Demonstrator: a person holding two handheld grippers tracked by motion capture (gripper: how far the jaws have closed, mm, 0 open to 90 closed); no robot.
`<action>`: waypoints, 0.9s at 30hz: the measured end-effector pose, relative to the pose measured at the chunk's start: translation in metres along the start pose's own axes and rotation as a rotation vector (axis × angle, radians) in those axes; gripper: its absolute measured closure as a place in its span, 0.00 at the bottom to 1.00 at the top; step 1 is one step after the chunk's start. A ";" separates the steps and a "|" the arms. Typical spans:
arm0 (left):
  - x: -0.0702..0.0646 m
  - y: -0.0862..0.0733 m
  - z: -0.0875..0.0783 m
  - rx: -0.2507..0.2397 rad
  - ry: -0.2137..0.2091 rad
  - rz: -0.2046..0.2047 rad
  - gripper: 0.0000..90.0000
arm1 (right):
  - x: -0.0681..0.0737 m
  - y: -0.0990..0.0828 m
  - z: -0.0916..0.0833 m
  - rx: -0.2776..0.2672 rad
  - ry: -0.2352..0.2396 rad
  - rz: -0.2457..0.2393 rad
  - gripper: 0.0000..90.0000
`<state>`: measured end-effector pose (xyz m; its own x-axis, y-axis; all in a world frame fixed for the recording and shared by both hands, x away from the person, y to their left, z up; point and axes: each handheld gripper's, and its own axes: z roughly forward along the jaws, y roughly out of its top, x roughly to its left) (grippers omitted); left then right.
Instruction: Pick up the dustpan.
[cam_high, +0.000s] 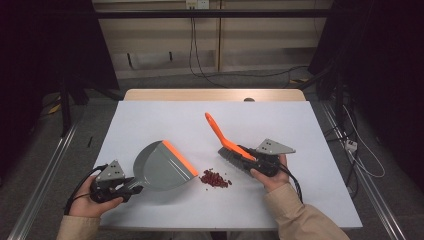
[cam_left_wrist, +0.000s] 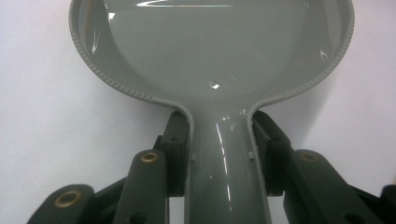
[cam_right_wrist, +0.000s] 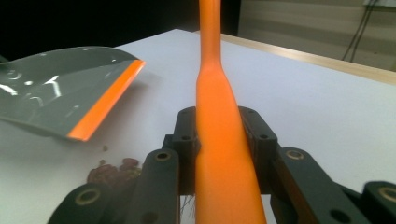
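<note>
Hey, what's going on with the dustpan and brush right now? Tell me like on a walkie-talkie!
Left gripper clamped on grey dustpan handle. Right gripper clamped on orange brush. Red crumbs between pan lip and bristles, unswept. Nothing in the way.

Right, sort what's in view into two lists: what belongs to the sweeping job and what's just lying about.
Part of the job:
- grey dustpan, handle clamped in the left gripper
- orange brush, clamped in the right gripper
- red crumbs on the white table, between dustpan lip and brush

Just lying about:
- cables on the floor behind the table
- white plug on the floor, right
</note>
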<state>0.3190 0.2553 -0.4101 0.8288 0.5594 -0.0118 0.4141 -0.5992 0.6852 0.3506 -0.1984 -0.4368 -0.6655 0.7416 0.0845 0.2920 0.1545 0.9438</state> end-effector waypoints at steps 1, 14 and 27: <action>-0.002 0.000 0.000 -0.002 -0.011 -0.004 0.70 | 0.000 0.000 0.000 0.001 0.001 0.001 0.79; -0.014 -0.005 -0.002 0.032 -0.075 0.057 0.70 | -0.001 -0.003 0.009 0.022 -0.070 -0.019 0.79; -0.019 -0.005 0.006 0.057 -0.126 0.073 0.70 | 0.003 -0.004 0.015 0.027 -0.069 -0.016 0.79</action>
<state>0.3038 0.2444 -0.4182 0.8967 0.4390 -0.0570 0.3688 -0.6695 0.6448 0.3579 -0.1870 -0.4455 -0.6216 0.7820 0.0460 0.3002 0.1836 0.9360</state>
